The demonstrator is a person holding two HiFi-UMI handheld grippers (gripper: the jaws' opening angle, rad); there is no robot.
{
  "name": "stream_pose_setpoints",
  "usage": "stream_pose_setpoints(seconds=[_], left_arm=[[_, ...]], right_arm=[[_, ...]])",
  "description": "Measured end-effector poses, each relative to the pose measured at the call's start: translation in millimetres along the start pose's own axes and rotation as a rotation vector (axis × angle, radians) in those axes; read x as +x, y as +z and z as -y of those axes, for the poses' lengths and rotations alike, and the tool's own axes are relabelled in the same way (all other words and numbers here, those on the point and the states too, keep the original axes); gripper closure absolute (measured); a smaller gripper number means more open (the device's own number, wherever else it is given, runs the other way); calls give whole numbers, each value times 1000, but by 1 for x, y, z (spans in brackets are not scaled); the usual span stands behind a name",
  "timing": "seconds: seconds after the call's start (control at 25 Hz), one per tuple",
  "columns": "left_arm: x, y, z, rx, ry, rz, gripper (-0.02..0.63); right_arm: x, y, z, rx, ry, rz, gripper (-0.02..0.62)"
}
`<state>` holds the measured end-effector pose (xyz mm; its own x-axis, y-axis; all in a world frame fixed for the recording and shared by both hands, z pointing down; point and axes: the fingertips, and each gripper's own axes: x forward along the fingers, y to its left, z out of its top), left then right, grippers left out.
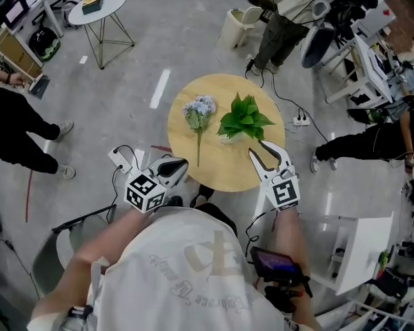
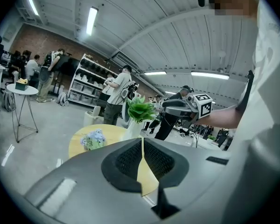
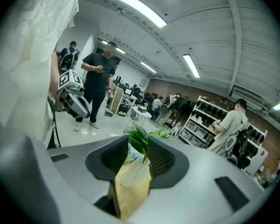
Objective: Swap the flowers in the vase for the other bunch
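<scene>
1. Two bunches are seen in the head view. The green bunch (image 1: 244, 118) stands in the white vase (image 1: 228, 138) on the round table (image 1: 193, 167). The blue bunch (image 1: 199, 114) is laid flat just beside it, presumably set ready for the swap. The right gripper (image 1: 259, 150) is held just short of the vase with its jaws released. The left gripper (image 1: 177, 166) is held back at the table's near edge.
2. Left gripper view: its jaws are clenched on nothing, and only a sliver of tabletop is seen between them. It is judged to be parked clear of the other gripper's work.
3. Right gripper view: the jaws are parted and empty, with leaves and vase framed beyond them, so the stems appear lined up for removal. Nothing is seen in the way. A standing person (image 3: 97, 78), a side table (image 1: 96, 9) and floor cables (image 1: 290, 105) are well apart.
</scene>
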<state>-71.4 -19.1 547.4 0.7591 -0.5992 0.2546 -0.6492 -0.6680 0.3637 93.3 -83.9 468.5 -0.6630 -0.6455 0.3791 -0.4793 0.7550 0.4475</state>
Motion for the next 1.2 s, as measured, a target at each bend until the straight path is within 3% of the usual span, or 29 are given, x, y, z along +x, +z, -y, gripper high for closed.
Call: stream_pose_setpoints(seconds=[0.4,0.64,0.92,1.2], left_arm=[[-10,0,-15,-24,50,18,589],[-11,0,-19,-35,62,27,589],[-13,3,-27,-44,82,35,589],[-15,6,-36,-53,99,36,589]], right_arm=[[42,16,-19,-391,57,-121,379],[63,9,-19,-596,60,-218,350],[88,-14,-22,-784,70,-339,347],[101,-27,-15,-886,21,-432,345]])
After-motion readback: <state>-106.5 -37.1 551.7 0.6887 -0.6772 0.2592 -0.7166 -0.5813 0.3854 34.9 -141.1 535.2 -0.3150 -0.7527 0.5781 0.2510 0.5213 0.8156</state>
